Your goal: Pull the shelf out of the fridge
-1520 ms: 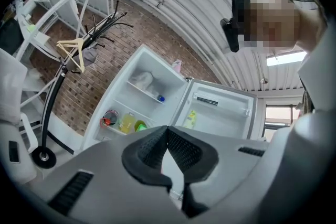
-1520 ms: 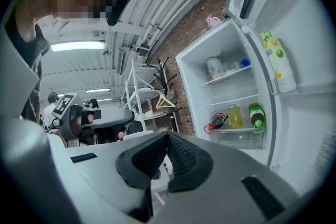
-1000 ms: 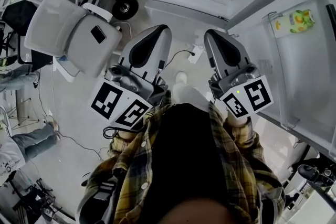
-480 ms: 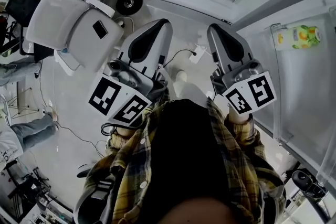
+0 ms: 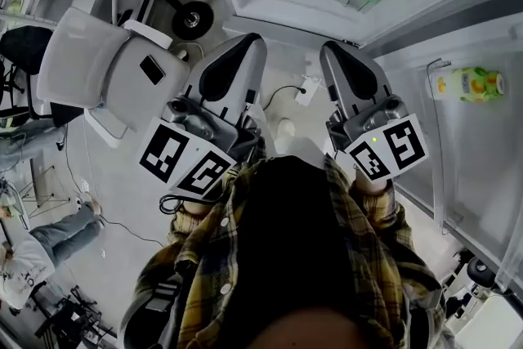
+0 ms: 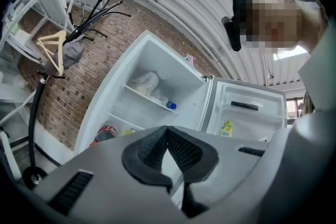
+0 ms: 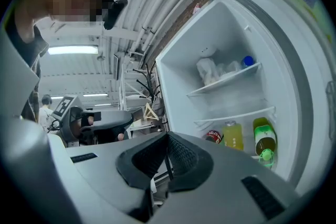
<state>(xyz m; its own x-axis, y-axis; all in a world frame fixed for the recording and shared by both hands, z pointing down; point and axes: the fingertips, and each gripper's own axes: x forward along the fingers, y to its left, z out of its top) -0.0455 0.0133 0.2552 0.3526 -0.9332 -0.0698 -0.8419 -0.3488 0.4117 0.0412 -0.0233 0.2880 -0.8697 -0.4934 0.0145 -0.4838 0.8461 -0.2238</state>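
The white fridge stands open ahead of me, at the top of the head view. Its lower wire shelf runs above a red can, a yellow bottle and a green bottle. An upper shelf carries a plastic bag and a blue-capped bottle. My left gripper and right gripper are held side by side in front of my chest, short of the fridge. Both are shut with nothing between the pads, as the left gripper view and right gripper view show.
The fridge door swings open on the right, with a yellow juice carton in its rack. A grey office chair stands to the left, a wheeled stand base behind it. A cable lies on the floor. A coat rack is beside the fridge.
The head view has shifted so more of the fridge interior and the door show. Both grippers keep nearly the same place and stay shut.
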